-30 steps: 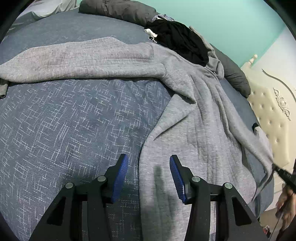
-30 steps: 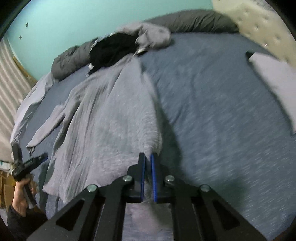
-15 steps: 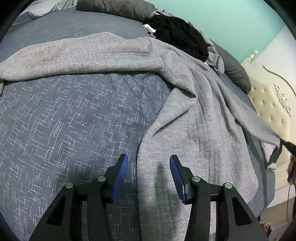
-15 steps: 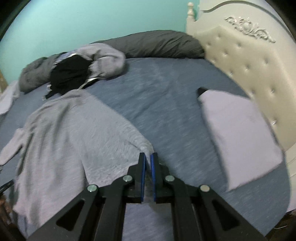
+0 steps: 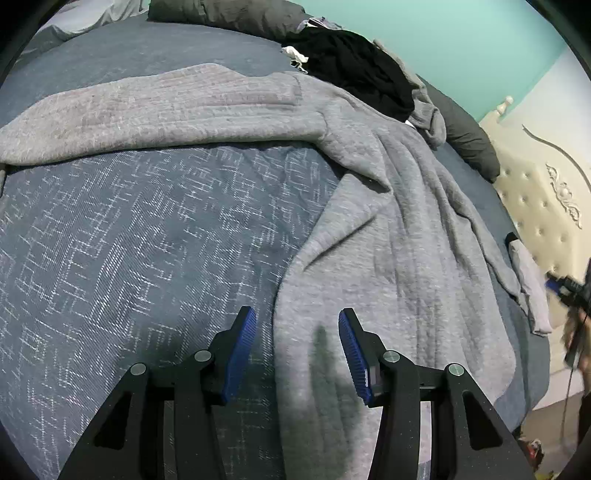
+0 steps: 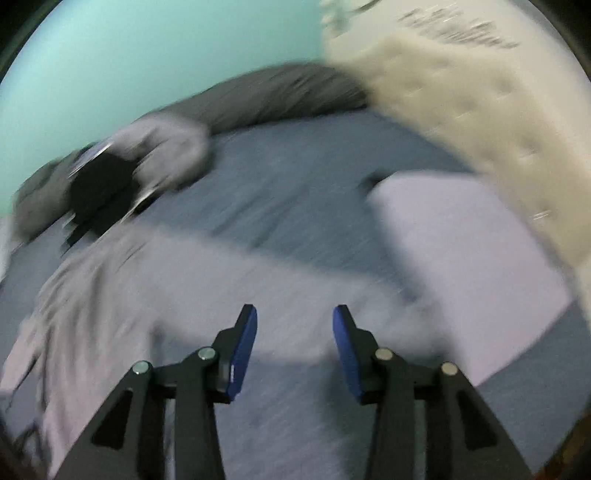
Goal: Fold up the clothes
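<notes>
Because the bed point(image 5: 122, 236) is a wide, yielding surface under a dark blue patterned cover, anything spread on it can be pressed flat but will drag the cover if pulled hard. Across it lies the grey sweatshirt point(image 5: 399, 236), the task's garment: its body runs from directly under and ahead of the left gripper point(image 5: 297, 352) out toward the far right, and one long sleeve point(image 5: 159, 110) stretches well ahead and off to the left. It looks thick, soft and limp, heavy enough to sag and bunch when lifted, with a knit that should not slip between ribbed pads. By my judgement the best holds are the firm edges: the side edge and hem just ahead of the left gripper, or the sleeve near its cuff, not the loose middle.

Beyond the sweatshirt, far ahead, a heap of black and grey clothes point(image 5: 354, 70) rests against dark pillows point(image 5: 229, 14). Ahead and to the right of the right gripper point(image 6: 294, 349), a pale folded piece point(image 6: 469, 266) lies flat near the cream headboard point(image 6: 480, 110); that view is badly blurred.

Both grippers stand with jaws wide apart, holding nothing. The left one straddles the sweatshirt's edge; the right hangs over the body of the sweatshirt.
</notes>
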The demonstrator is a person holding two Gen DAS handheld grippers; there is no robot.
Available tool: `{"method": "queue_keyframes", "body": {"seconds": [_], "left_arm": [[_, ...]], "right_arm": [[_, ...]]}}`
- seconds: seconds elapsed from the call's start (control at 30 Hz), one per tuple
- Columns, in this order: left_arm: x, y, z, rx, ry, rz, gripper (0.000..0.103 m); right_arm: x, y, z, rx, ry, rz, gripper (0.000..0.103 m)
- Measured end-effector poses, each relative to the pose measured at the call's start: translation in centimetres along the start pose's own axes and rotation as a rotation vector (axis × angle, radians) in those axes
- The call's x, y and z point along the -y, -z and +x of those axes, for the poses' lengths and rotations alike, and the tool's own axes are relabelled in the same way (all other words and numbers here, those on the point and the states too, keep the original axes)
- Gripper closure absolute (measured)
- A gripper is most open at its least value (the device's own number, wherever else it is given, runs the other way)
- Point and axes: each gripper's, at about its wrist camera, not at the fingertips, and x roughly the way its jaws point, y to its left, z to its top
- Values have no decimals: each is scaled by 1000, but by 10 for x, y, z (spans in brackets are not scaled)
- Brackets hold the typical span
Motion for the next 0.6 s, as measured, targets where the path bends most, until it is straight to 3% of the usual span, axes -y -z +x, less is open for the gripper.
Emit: {"method": "queue_keyframes", "body": {"seconds": [0.13,0.23,0.47,0.6], "left_arm": [[-2,4,-4,-1,6,-8,52],[-5,9,-7,-13,12,-19,52],[-14,24,-14,-55,82,-94,47],[-9,34,-17,-74,64,-70,47]], "right_arm": [[-33,44,21,-123,-202,-15,57],[-69,78,30,-206,-293,-81,56],[-105,127,37,-308,-285,-234,56],[-110,147,39,-345,-289,-251,57]]}}
